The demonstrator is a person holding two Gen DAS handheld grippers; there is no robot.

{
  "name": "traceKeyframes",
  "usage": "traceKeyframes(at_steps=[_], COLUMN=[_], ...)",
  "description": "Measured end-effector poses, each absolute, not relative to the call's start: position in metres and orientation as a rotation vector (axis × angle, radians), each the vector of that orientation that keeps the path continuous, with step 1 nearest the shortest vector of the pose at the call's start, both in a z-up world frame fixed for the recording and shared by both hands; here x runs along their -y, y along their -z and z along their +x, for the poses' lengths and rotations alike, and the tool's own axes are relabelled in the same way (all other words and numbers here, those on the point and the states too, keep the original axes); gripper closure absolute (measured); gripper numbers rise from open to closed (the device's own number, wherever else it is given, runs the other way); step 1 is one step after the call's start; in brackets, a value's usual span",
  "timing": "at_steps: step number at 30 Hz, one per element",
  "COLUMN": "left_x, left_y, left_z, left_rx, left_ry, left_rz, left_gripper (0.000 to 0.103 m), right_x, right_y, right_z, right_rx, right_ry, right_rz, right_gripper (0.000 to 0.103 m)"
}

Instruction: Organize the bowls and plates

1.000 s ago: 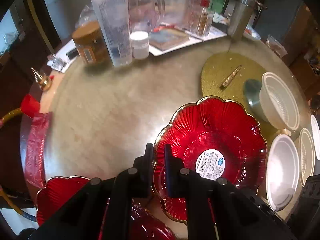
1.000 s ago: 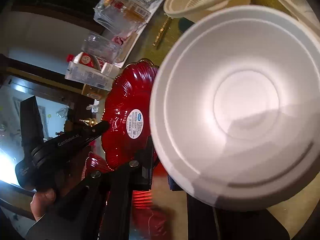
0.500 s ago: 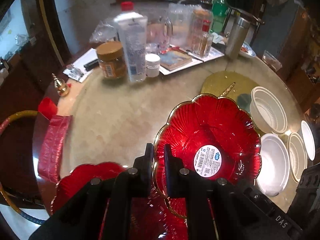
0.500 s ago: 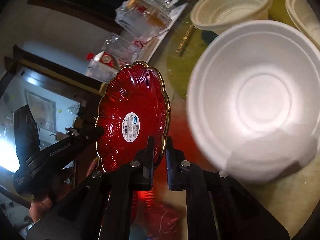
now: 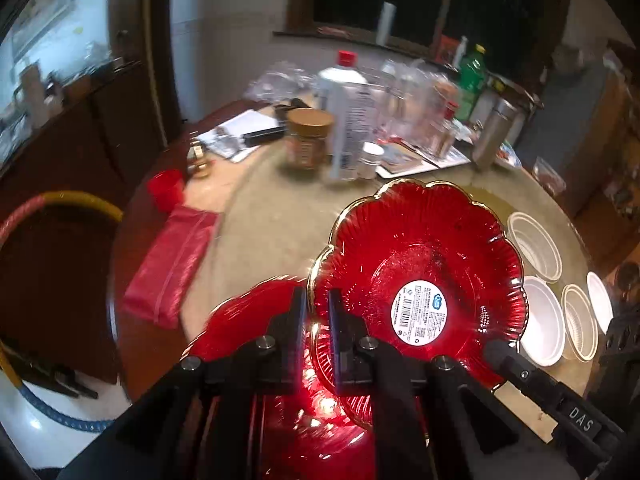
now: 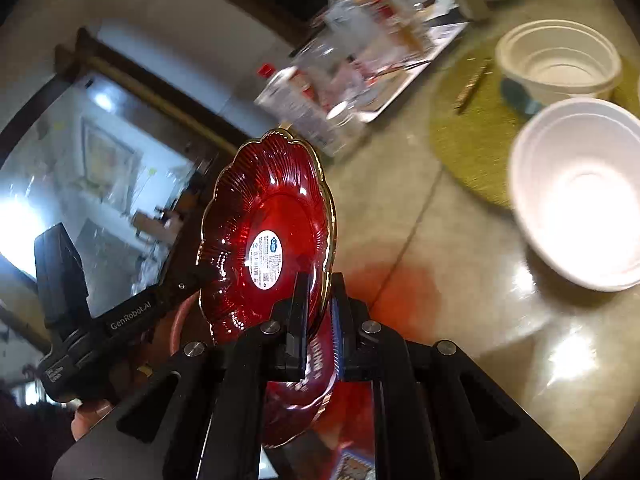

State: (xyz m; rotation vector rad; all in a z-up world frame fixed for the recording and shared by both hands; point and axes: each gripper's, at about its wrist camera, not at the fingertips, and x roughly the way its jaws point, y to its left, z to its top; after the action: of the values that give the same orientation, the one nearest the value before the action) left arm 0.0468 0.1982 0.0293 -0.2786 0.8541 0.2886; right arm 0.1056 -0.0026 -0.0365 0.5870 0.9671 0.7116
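A red scalloped glass plate (image 5: pixel 424 268) with a gold rim and a white barcode sticker is held in the air above the table, tilted. My left gripper (image 5: pixel 318 316) is shut on its near-left rim. My right gripper (image 6: pixel 320 300) is shut on the opposite rim of the same plate (image 6: pixel 268 224), which stands nearly on edge in that view. A second red plate (image 5: pixel 248 320) lies below at the table's near edge. Several white disposable bowls (image 5: pixel 540 320) sit at the right; one white bowl (image 6: pixel 580 192) is near the right gripper.
The round table (image 5: pixel 272 216) holds a clear bottle with a red cap (image 5: pixel 348 112), a brown jar (image 5: pixel 308 136), a steel flask (image 5: pixel 492 132), papers and a gold placemat (image 6: pixel 472 136). A red packet (image 5: pixel 172 264) lies at the left edge.
The red plate has risen off the table with both grippers on it and tilted more upright. The white bowls have dropped away to the right. The second red plate has come into view below.
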Motion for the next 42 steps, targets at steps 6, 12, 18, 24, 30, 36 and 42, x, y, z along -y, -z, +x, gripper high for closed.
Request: traceKeyframes(at_steps=[6,12,18,24,30,36,42], left_x=[-0.216,-0.232,-0.239,-0.239,-0.237,-0.235,-0.233], left_y=[-0.016,0.012,0.029,0.038,0.044,0.049,0.049], left_z=[0.011,-0.006,-0.01,-0.009,-0.005,-0.003,-0.003], left_rx=[-0.837,-0.881,-0.918,-0.947,-0.967,-0.978,-0.981], left_ry=[-0.335,-0.347,-0.359,-0.374,-0.382,-0.383,-0.386], left_rz=[-0.322,-0.394,-0.414,-0.4,-0.373,-0.364,-0.356], left_gripper=[0.094,0.093,0.093,0.092,0.091,0.088,0.085], right_x=[-0.025,-0.043,-0.059,-0.071,-0.079,-0.082,-0.086], right_y=[0.036,0.045,0.055,0.057,0.061,0.064,0.063], right_z=[0.083,0.076,0.076,0.076,0.078,0.082,0.083], right_rx=[-0.992,-1.039,-1.092,-1.116,-1.144,-1.161,-1.174], right_ry=[-0.765,-0.772,-0.749,-0.719,-0.693,-0.667,-0.658], right_rz=[0.492,0.417,0.333,0.254,0.198,0.171,0.152], right_gripper=[0.094,0.094,0.094,0.094,0.094,0.093,0.09])
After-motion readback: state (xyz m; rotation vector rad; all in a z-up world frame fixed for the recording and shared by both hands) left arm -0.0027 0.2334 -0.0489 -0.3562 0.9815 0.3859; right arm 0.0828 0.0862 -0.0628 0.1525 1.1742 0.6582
